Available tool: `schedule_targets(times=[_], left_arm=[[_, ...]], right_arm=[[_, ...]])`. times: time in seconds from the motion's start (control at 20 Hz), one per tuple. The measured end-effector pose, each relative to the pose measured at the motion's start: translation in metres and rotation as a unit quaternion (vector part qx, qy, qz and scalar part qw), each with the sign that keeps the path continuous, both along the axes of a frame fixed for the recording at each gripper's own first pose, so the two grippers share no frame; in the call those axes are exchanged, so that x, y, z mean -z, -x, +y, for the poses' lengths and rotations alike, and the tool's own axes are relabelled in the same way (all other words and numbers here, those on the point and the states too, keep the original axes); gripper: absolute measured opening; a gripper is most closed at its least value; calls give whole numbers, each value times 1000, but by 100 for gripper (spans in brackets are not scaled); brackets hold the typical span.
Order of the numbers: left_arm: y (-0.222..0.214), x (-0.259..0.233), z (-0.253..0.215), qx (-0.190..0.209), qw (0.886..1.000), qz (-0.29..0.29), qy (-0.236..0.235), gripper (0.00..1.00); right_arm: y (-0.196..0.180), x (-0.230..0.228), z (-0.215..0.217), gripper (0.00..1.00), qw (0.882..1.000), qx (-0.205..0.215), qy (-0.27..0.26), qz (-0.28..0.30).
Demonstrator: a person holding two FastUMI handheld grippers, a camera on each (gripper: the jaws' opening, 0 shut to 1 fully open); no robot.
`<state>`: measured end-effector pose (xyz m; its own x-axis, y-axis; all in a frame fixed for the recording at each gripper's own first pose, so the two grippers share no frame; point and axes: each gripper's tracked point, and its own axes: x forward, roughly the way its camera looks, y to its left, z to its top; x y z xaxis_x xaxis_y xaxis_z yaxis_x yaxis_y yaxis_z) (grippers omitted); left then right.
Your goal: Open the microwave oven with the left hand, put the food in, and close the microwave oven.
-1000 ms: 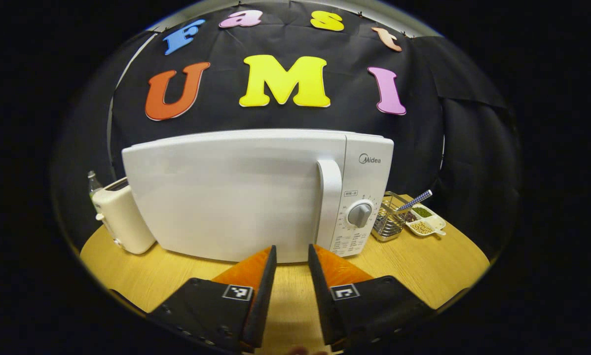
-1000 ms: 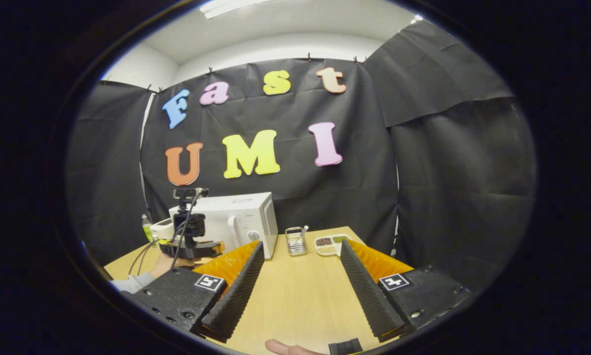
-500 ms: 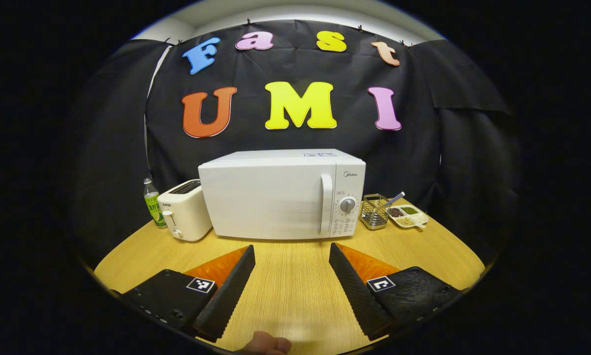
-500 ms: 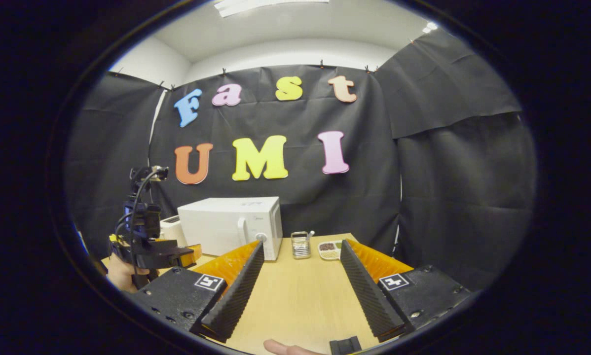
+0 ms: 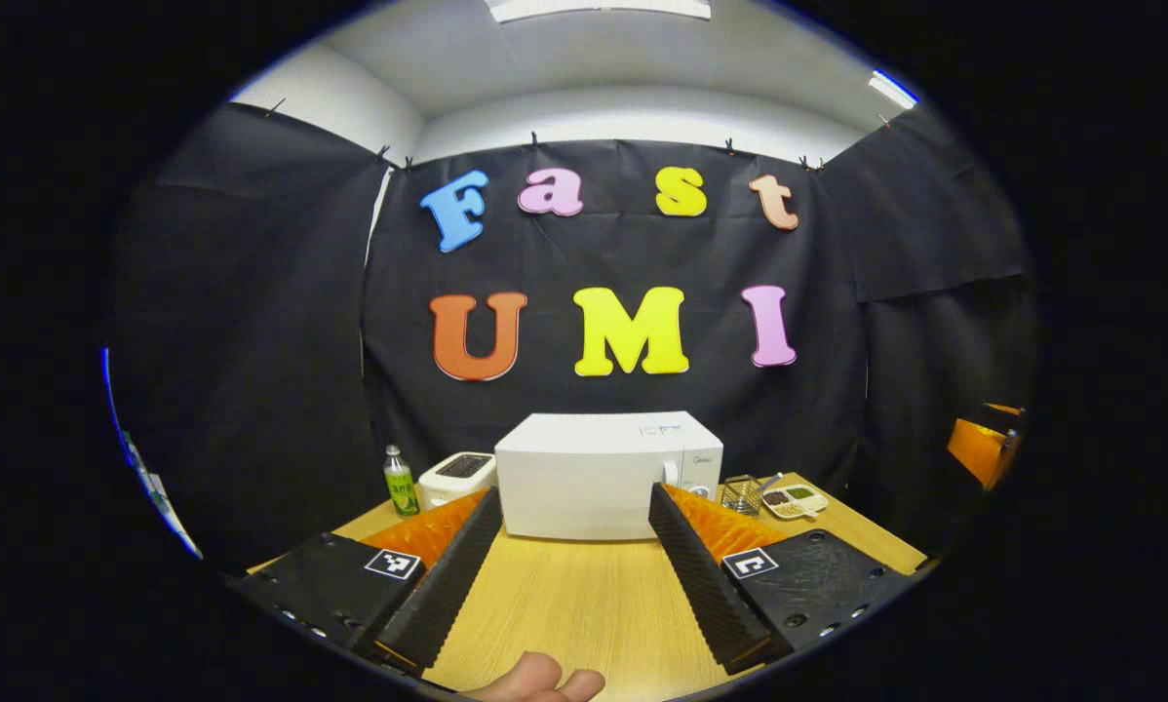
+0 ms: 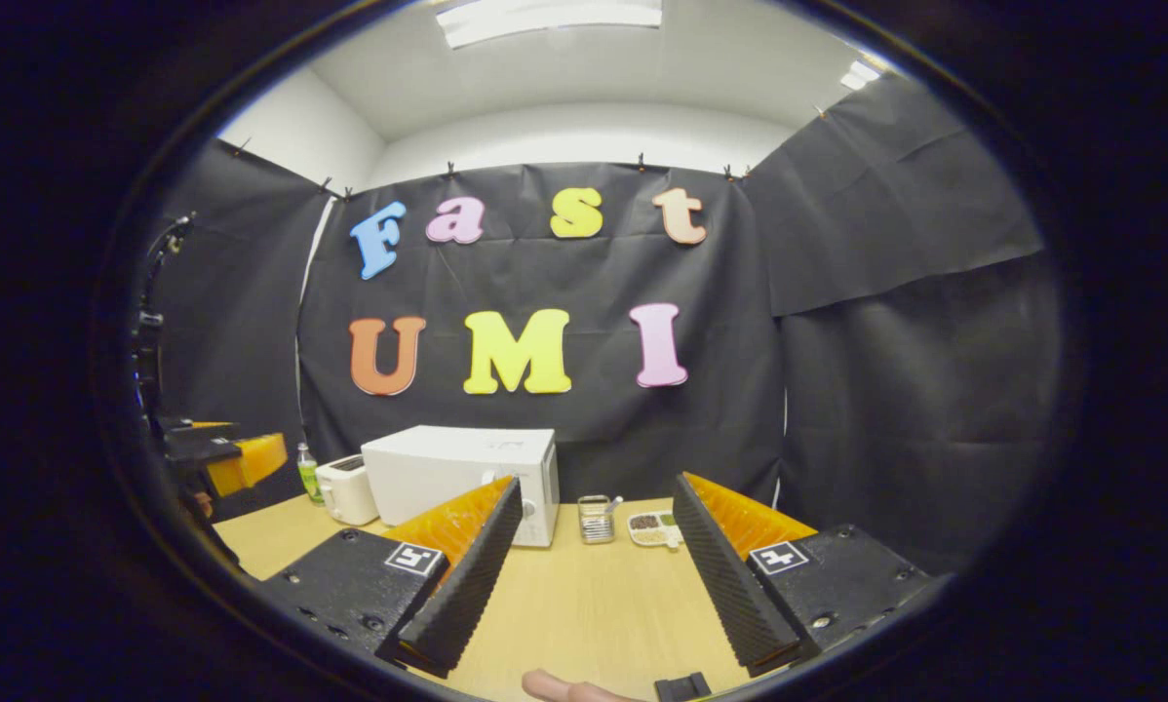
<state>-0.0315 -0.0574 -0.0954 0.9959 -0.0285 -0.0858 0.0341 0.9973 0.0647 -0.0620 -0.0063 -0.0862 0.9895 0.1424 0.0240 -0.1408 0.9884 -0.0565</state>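
In the left gripper view, the left tongs [image 5: 572, 546] hang open and empty above the wooden table [image 5: 584, 604]. The white microwave oven [image 5: 603, 475] stands shut at the table's far side, well apart from them, between a toaster [image 5: 455, 478] and a wire basket [image 5: 740, 493]. Its vertical door handle [image 5: 670, 472], peeking past one finger, looks rigid and smooth: likely the place to grip, pulling steadily so the boxy oven stays put.

In the right gripper view, the right tongs [image 6: 589, 570] also gape, holding nothing, and the microwave oven [image 6: 462, 473] sits beyond them with its door closed. No food can be made out.
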Motion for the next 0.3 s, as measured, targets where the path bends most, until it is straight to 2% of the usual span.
schedule_targets(times=[0.05,0.1,0.15,0.2,0.25,0.3], left_arm=[[10,-5,-2,1,1000,-4,-7,85],[19,-11,-1,-3,1000,-12,-12,95],[27,-16,0,-4,1000,-19,-15,84],[36,-19,0,-5,1000,-27,-10,85],[45,-22,-4,-2,999,-35,1,95],[54,-26,-6,2,999,-45,9,94]], right_arm=[[2,-5,1,99,1000,1,1,-3],[3,-8,1,99,1000,3,1,-5],[4,-9,1,99,1000,4,2,-6],[5,-7,2,92,1000,4,1,-4],[7,-4,3,92,1000,1,-3,1],[9,0,2,92,1000,2,-9,8]])
